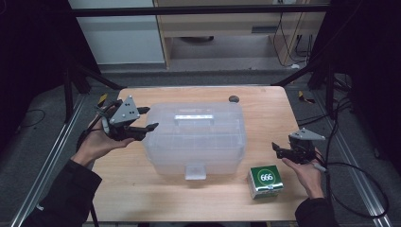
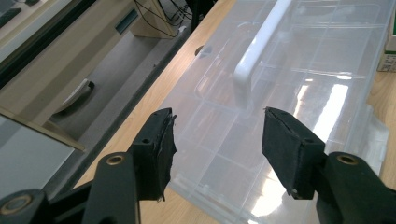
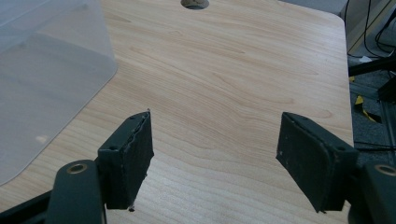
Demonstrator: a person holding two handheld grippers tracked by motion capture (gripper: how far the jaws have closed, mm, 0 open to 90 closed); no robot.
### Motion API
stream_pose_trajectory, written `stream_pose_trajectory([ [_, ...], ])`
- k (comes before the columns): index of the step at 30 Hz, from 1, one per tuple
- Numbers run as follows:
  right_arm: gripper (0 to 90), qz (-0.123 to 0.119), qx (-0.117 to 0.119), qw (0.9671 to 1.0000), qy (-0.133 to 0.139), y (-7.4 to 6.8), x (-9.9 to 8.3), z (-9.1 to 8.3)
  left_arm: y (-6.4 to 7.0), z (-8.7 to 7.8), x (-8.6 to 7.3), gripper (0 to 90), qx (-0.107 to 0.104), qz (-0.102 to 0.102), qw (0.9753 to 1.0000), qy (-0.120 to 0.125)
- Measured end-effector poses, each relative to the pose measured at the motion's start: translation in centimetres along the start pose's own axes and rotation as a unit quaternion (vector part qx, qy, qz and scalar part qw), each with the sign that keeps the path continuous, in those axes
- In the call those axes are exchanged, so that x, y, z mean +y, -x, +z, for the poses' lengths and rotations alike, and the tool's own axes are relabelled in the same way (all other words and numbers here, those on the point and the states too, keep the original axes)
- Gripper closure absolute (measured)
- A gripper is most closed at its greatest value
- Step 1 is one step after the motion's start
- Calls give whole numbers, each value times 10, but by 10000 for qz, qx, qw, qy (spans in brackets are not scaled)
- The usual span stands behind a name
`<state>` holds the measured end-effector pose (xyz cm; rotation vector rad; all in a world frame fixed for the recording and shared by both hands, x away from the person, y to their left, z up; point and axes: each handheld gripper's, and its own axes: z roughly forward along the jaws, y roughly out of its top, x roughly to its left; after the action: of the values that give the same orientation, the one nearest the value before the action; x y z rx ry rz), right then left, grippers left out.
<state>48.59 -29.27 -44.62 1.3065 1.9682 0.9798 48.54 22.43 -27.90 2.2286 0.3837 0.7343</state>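
While both grippers hang clear of everything, the high view shows a clear plastic storage box (image 1: pixel 196 139) at the middle of the tabletop (image 1: pixel 156 198), lid shut, white handle (image 1: pixel 194 117) on top and front latch (image 1: pixel 195 171) toward the near edge. The left gripper (image 1: pixel 147 118) hovers just off the box's left end, jaws spread. The right gripper (image 1: pixel 279 150) is near the right edge, well apart from the box, jaws spread; a green carton (image 1: pixel 265 181) sits by the near right corner.

Left gripper view: spread pads frame the lid's left end, not touching; handle beyond.

Right gripper view: parted jaws over bare wood; box wall at left.

Judgement: approach step. Next move likely calls for steadying the box and reaching the latch.
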Motion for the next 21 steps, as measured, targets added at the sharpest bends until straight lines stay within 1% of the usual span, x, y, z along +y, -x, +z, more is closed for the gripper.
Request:
stream_pose_trajectory([
  [4, 272, -5, 5, 10000, -9, 0, 0, 0, 1, 4, 5, 435, -104, 83, 9999, -20],
  [8, 272, 0, 9, 10000, -28, 0, 0, 0, 3, 8, 9, 436, -140, 230, 9996, -87],
  [9, 273, 2, 12, 10000, -29, 0, 0, 0, 3, 9, 10, 436, -166, 205, 9996, -77],
  [12, 276, -14, 22, 10000, -15, 0, 0, 0, 4, 13, 14, 439, -210, 283, 9993, -102],
  [17, 280, 4, 44, 10000, -38, -1, 0, 0, 6, 18, 19, 452, -231, 396, 9988, -154],
  [21, 284, -46, 31, 10000, -57, -1, 0, 1, 9, 23, 23, 460, -250, 478, 9983, -198],
])
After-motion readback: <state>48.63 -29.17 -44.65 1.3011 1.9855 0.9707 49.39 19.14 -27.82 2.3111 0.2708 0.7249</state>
